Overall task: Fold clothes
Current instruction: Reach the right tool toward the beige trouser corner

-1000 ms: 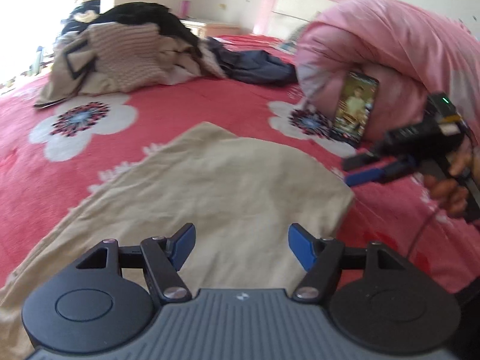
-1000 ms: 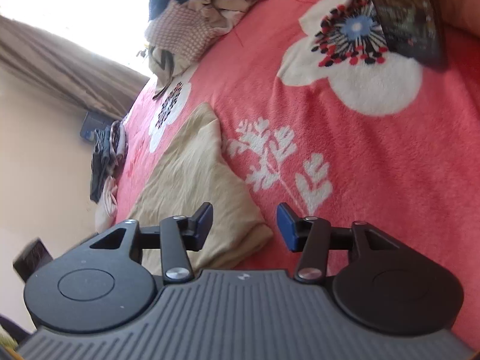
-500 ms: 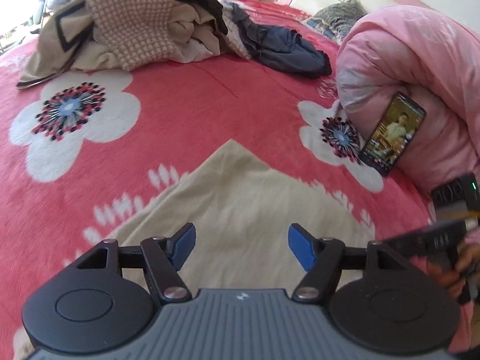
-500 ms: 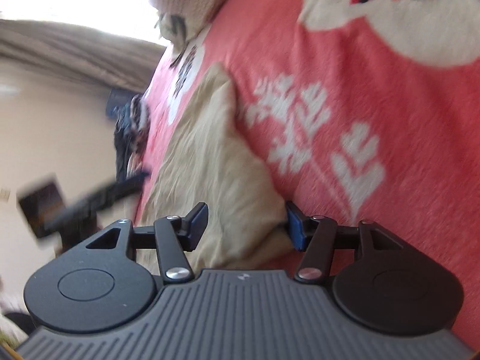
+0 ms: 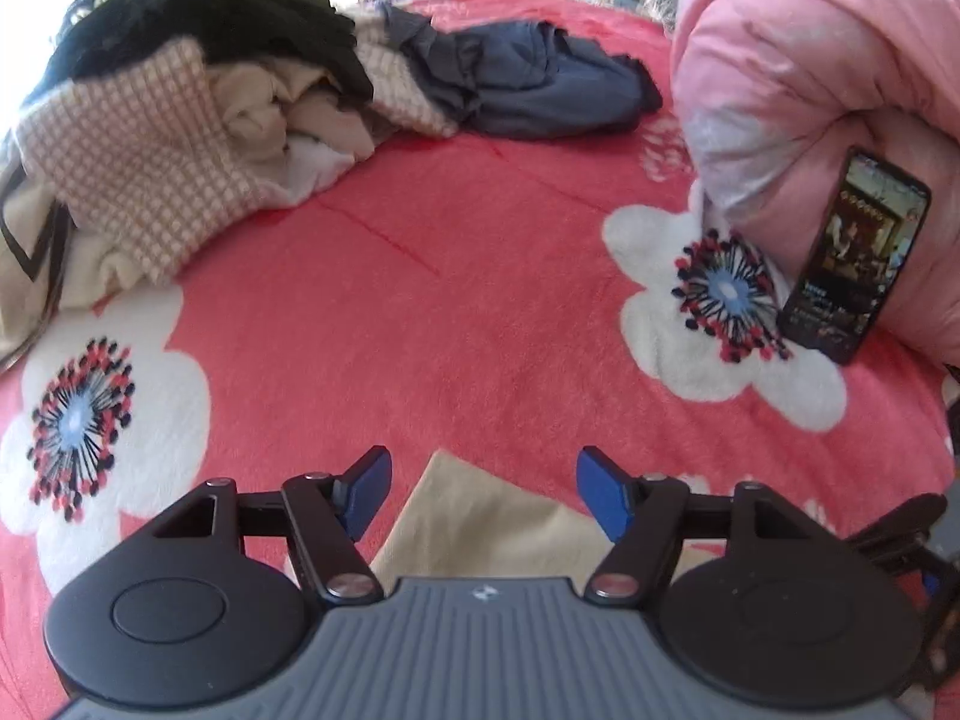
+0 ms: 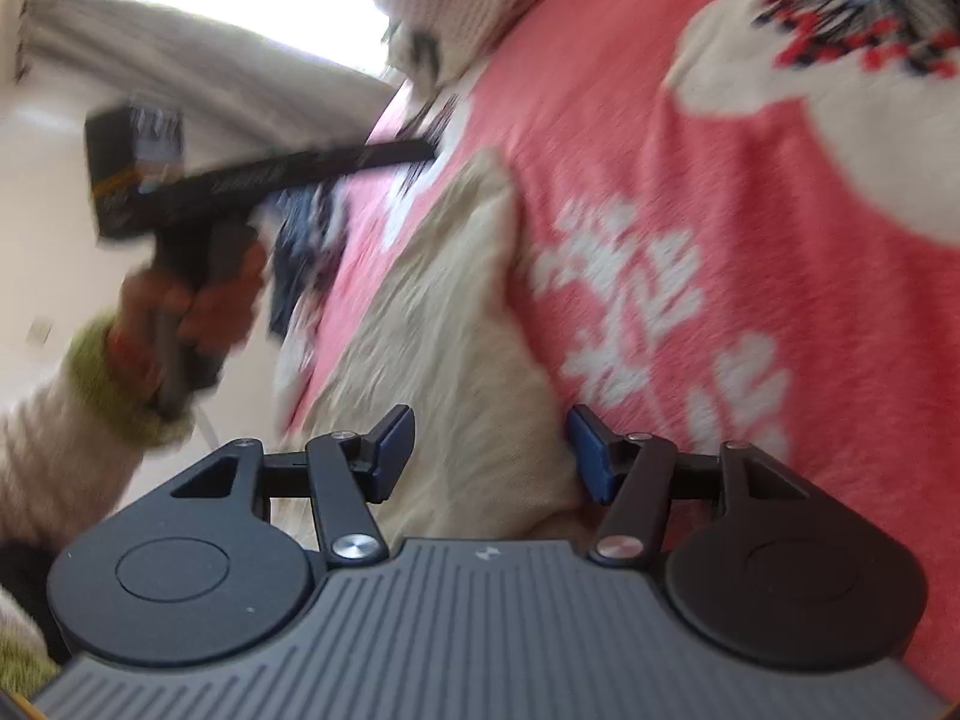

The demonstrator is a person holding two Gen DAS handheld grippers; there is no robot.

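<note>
A beige cloth [image 5: 480,516] lies flat on the red flowered bedspread [image 5: 420,312]. In the left wrist view only its far pointed corner shows, under my left gripper [image 5: 483,495], which hangs open just above it with nothing between the blue pads. In the right wrist view my right gripper [image 6: 492,453] is open around the cloth's near corner [image 6: 474,396]; the cloth lies between the pads and is not pinched. A hand with a green-cuffed sleeve [image 6: 102,384] holds the left gripper [image 6: 414,151] over the cloth's far end, blurred.
A heap of unfolded clothes [image 5: 180,120] and a dark blue garment [image 5: 540,90] lie at the back of the bed. A rolled pink duvet [image 5: 828,78] sits at the right with a lit phone [image 5: 852,258] leaning on it. Curtain and window [image 6: 210,30] are beyond.
My left gripper has travelled forward along the beige cloth to its far corner. My right gripper has dropped onto the near corner with its jaws a little wider. The left tool has entered the right view.
</note>
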